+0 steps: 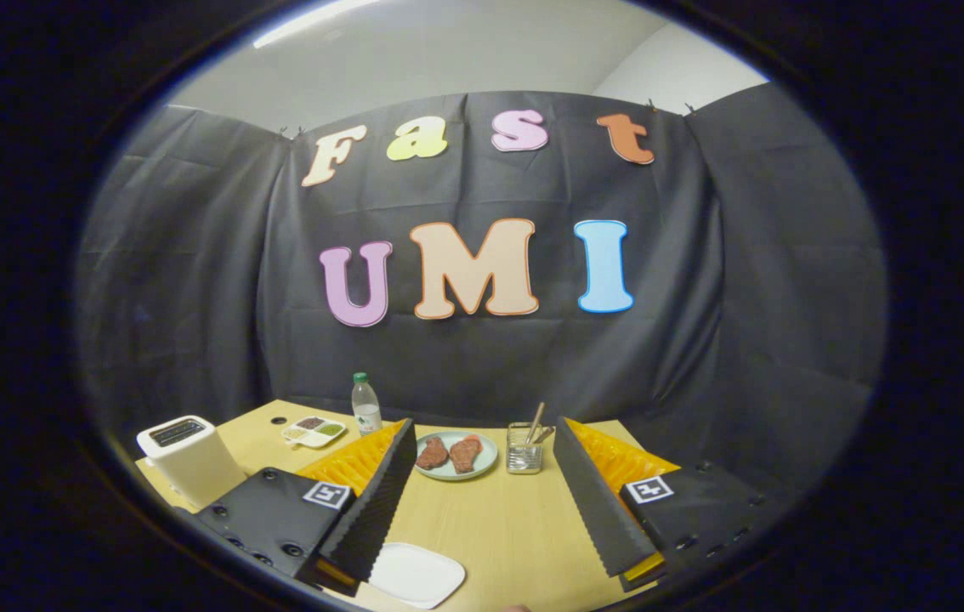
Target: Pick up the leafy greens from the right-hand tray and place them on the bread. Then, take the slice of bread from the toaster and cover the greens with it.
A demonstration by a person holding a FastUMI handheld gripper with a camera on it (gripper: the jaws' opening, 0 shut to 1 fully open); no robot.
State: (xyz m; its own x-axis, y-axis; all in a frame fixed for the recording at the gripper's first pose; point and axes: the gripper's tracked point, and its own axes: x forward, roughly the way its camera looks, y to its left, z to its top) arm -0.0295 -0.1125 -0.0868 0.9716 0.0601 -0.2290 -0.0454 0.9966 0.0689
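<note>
My gripper (482, 429) is held above the wooden table (516, 518), its two fingers wide open with nothing between them. A white toaster (190, 459) stands on the table's left side, beside the left finger; its slot looks dark and I cannot tell whether bread is in it. A white square plate (416, 575) lies close under the left finger. A small white divided tray (313, 431) with green and dark fillings sits beyond the left finger, near the back.
A pale round plate (456, 455) with two brown meat pieces lies between the fingers, further ahead. A clear holder with utensils (525, 450) stands right of it. A water bottle (365, 405) stands at the back edge by the black cloth wall.
</note>
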